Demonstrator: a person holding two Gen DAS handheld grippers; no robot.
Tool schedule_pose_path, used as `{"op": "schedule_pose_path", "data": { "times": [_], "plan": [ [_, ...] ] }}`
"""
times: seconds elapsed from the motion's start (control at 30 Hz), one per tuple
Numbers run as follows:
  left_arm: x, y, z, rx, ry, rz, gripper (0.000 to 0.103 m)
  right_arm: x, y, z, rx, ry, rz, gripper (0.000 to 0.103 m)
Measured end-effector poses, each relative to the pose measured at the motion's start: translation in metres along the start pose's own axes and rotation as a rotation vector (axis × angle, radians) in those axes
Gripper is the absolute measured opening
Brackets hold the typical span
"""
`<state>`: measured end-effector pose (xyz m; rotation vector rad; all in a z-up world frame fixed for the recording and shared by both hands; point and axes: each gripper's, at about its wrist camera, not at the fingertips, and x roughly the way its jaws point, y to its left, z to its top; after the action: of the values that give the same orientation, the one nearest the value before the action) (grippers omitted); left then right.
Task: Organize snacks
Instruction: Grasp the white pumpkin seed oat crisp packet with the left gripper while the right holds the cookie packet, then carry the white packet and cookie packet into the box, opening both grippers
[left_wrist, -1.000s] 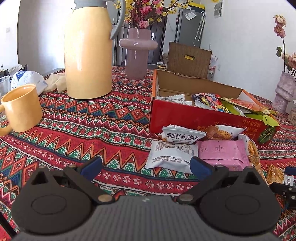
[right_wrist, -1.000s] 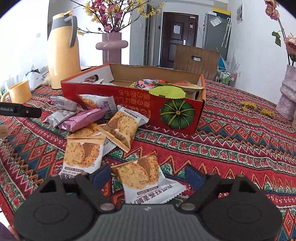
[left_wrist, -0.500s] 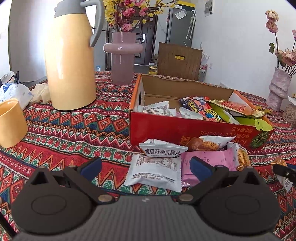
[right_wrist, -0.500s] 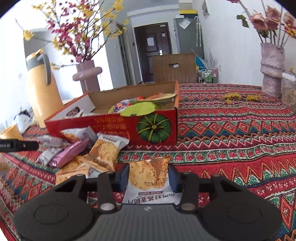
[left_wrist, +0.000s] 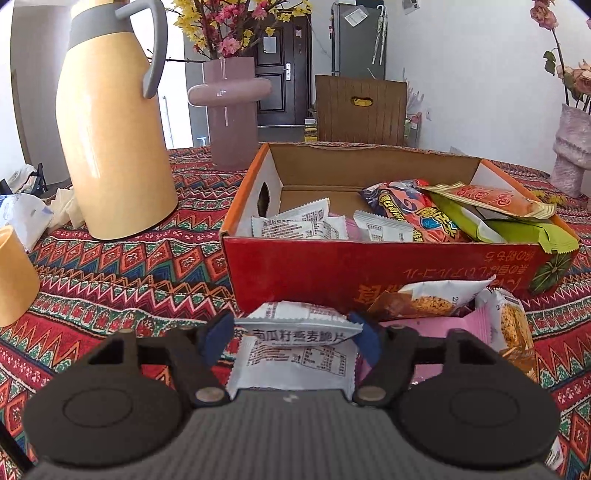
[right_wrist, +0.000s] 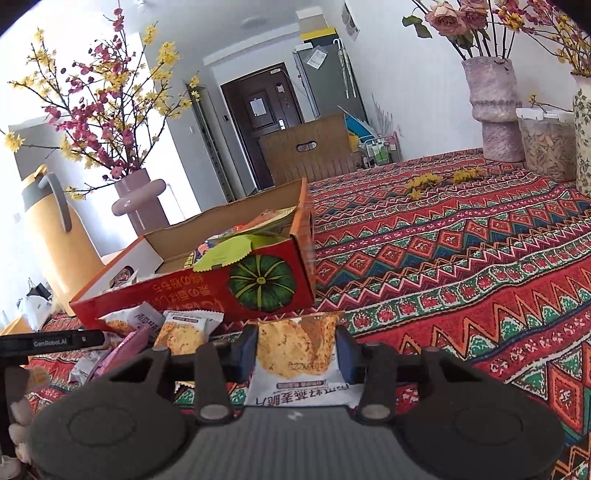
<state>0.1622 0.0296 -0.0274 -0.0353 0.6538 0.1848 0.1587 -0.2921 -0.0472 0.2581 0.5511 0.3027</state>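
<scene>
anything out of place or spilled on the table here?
Yes. Several snack packets lie loose in a heap on the tablecloth in front of the red box rather than in it. Yellow petals are scattered on the cloth near the grey vase. Nothing looks torn or damaged.

A red cardboard box (left_wrist: 388, 269) printed with orange characters and a dark-green striped pumpkin (right_wrist: 261, 283) sits on a tablecloth (left_wrist: 122, 273) woven in red, green, blue and white zigzag and diamond bands. Its inner walls are plain brown. Inside lie white, lime-green and orange-red snack packets. In front are a white packet with black characters (left_wrist: 297, 332), a flat pink packet (left_wrist: 436, 321) and a white wrapper showing golden-brown crisps (right_wrist: 295, 350). Behind stand a pale yellow flask with grey collar and handle (left_wrist: 110, 133) and a mauve vase (left_wrist: 231, 110) of pink and yellow blossoms.
</scene>
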Motion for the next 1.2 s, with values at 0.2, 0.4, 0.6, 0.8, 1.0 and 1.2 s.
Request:
{"op": "schedule_pose_path", "data": {
  "times": [0.2, 0.4, 0.6, 0.8, 1.0, 1.2],
  "plan": [
    [-0.010, 0.000, -0.001, 0.006, -0.049, -0.017, 0.064, 0.000, 0.001, -0.001, 0.000, -0.001, 0.000, 0.043],
    [-0.024, 0.005, 0.000, -0.006, -0.077, -0.032, 0.064, -0.001, 0.002, 0.000, -0.004, 0.000, -0.012, 0.043],
    [-0.042, 0.012, 0.006, -0.017, -0.113, -0.057, 0.064, -0.012, 0.014, 0.008, -0.033, -0.031, -0.005, 0.043],
    [-0.064, 0.011, 0.016, -0.007, -0.174, -0.073, 0.064, -0.017, 0.034, 0.024, -0.081, -0.072, 0.028, 0.043],
    [-0.075, 0.008, 0.031, 0.008, -0.222, -0.078, 0.064, -0.013, 0.056, 0.046, -0.137, -0.103, 0.054, 0.043],
    [-0.076, 0.003, 0.050, 0.017, -0.261, -0.081, 0.064, 0.001, 0.079, 0.063, -0.190, -0.108, 0.067, 0.043]
  ]
}}
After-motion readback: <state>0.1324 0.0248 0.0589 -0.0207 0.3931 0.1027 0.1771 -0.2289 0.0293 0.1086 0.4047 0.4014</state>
